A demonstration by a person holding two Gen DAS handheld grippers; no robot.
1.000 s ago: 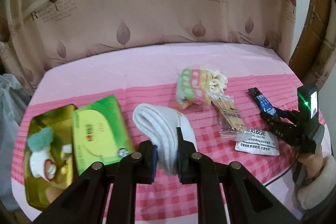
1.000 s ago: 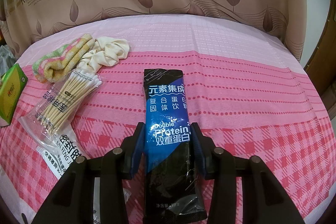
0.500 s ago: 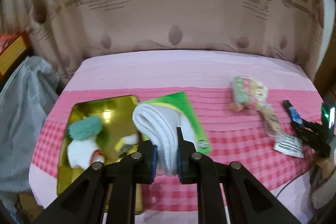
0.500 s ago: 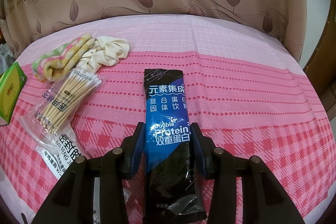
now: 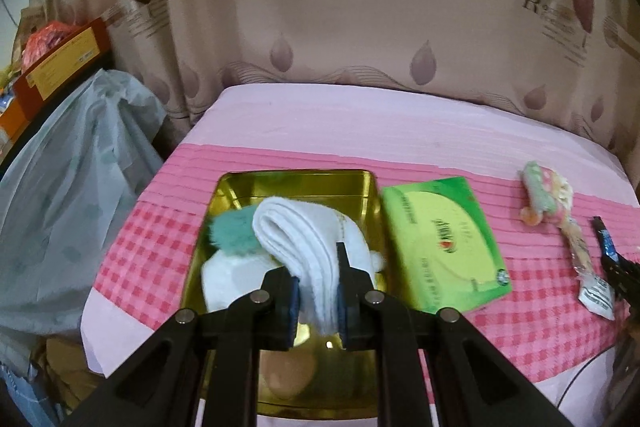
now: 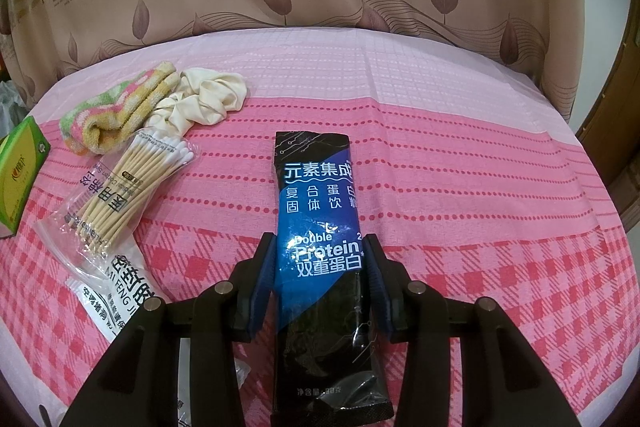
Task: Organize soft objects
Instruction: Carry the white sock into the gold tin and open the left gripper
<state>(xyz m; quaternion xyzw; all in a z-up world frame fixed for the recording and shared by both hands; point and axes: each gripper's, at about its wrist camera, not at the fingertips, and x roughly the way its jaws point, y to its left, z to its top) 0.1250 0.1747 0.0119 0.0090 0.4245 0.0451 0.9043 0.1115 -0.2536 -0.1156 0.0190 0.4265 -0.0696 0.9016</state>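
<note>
Above the open gold metal tin (image 5: 362, 187) at the left end of the pink-checked worktop (image 5: 460, 155), the left hand-held gripper (image 5: 318, 287) is clamped on a folded white towel (image 5: 296, 231). A teal-and-white plush toy (image 5: 234, 233) already lies in the tin; a green rectangular box (image 5: 442, 243) lies just beside it. The right hand-held gripper (image 6: 322, 275) is closed on a black-and-blue protein sachet (image 6: 320, 211). A striped pastel cloth (image 6: 116, 111) and cream scrunchie (image 6: 208, 95) await sorting. Step in hand: carrying the towel to the tin. The next move probably calls for lowering it beside the toy, then releasing.
</note>
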